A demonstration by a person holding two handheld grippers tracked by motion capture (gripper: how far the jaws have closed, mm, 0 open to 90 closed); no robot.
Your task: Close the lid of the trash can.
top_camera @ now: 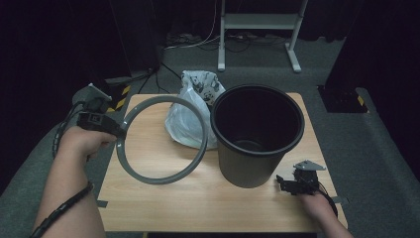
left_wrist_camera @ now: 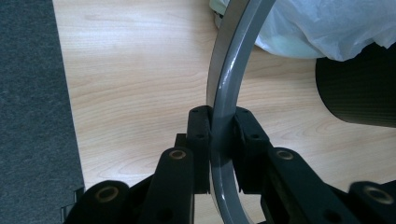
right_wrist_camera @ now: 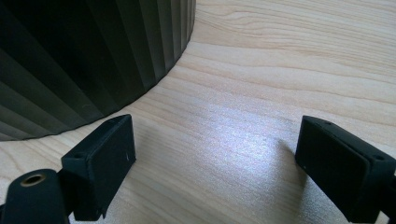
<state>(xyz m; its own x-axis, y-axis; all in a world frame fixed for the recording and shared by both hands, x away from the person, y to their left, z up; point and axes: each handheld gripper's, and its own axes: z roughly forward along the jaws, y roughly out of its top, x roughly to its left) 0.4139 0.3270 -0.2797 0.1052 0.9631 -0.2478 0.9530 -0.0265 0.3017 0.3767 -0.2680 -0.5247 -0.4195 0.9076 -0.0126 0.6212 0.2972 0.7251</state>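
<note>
While we're down at the bottom of the high view, our right gripper [top_camera: 289, 184] sits low on the wooden table [top_camera: 163, 208] at lower right, just beside the base of the black bin [top_camera: 257, 136]. Its jaws are spread wide with nothing between them; in the right gripper view the pads [right_wrist_camera: 100, 163] frame bare wood and the ribbed bin wall fills the upper left. Over at the left of the high view, our left gripper [top_camera: 119, 133] has its jaws pinched narrow on the grey ring [top_camera: 161, 139], gripping the rim at the ring's left edge. The ring is tilted, and its far side overlaps the white plastic bag [top_camera: 190, 111] in the frame. That bag sits at the table's back, touching the bin's left side.
</note>
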